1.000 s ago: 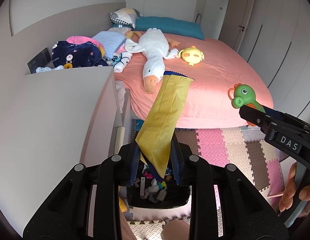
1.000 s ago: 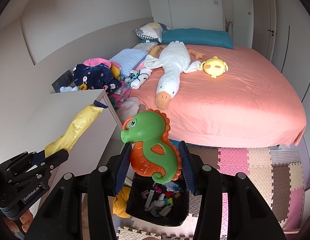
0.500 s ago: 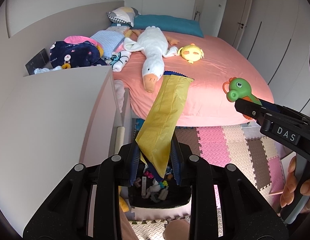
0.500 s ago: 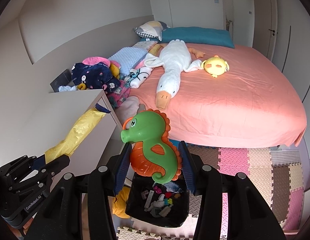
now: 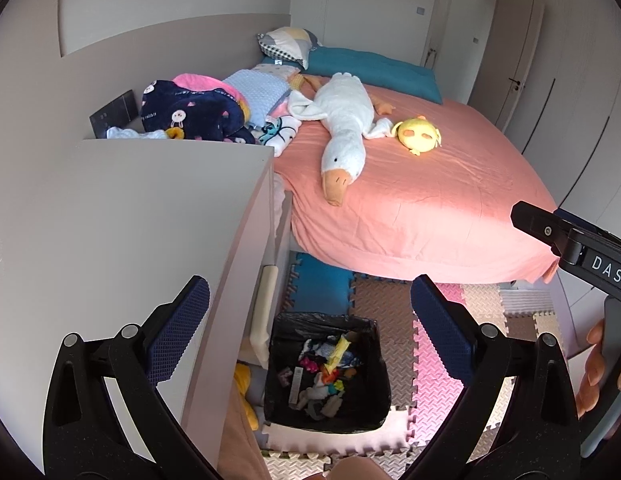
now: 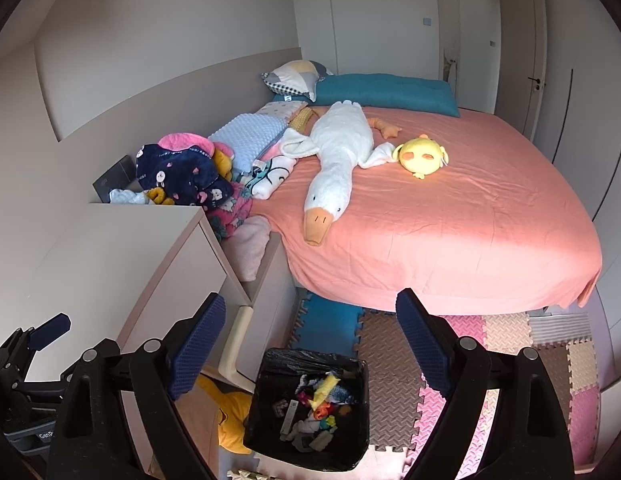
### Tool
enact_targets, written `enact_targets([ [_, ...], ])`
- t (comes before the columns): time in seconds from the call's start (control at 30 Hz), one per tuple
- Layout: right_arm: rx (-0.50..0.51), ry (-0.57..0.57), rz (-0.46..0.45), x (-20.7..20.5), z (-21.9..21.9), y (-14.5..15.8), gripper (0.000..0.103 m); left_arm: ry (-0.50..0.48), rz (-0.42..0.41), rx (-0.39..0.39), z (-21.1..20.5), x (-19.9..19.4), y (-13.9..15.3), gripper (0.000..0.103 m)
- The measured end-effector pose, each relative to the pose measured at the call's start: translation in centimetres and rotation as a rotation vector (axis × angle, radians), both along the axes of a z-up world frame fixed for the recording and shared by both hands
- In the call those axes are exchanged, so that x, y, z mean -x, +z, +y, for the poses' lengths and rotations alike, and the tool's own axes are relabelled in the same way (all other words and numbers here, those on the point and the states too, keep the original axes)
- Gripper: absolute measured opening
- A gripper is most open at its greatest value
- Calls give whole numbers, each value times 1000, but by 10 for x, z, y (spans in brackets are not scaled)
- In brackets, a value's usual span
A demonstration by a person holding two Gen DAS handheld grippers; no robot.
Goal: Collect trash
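Left wrist view: 2 grippers, left [image 5: 310, 320] and right [image 6: 310, 340], both wide apart, empty; 1 bin [image 5: 374, 396] below.

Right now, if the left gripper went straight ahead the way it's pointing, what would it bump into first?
Probably the bin. The open left gripper points down at its black-lined mouth, with nothing visible between, though depth is hard to judge.

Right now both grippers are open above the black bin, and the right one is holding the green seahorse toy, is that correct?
Not quite: the right gripper holds nothing, as the right wrist view shows. Both it and the left gripper hang open above the black bin.
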State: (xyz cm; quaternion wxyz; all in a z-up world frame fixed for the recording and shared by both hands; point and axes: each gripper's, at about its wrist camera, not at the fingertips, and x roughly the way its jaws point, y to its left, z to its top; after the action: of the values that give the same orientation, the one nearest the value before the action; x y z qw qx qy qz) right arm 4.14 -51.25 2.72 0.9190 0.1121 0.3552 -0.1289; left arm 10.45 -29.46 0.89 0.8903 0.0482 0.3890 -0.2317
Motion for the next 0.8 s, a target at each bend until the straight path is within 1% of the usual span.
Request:
enact_targets([
  [0.23,-5,3,20,-4,4,-5,87,-13,-4,-10,1,4,-2,97],
  [0.47,-3,7,19,-3,7,-5,87,-22,-21,-17,0,6,0,97],
  [0.8,-3,4,20,-4,12,-5,87,-24,-22,-19,0,7,1,97],
])
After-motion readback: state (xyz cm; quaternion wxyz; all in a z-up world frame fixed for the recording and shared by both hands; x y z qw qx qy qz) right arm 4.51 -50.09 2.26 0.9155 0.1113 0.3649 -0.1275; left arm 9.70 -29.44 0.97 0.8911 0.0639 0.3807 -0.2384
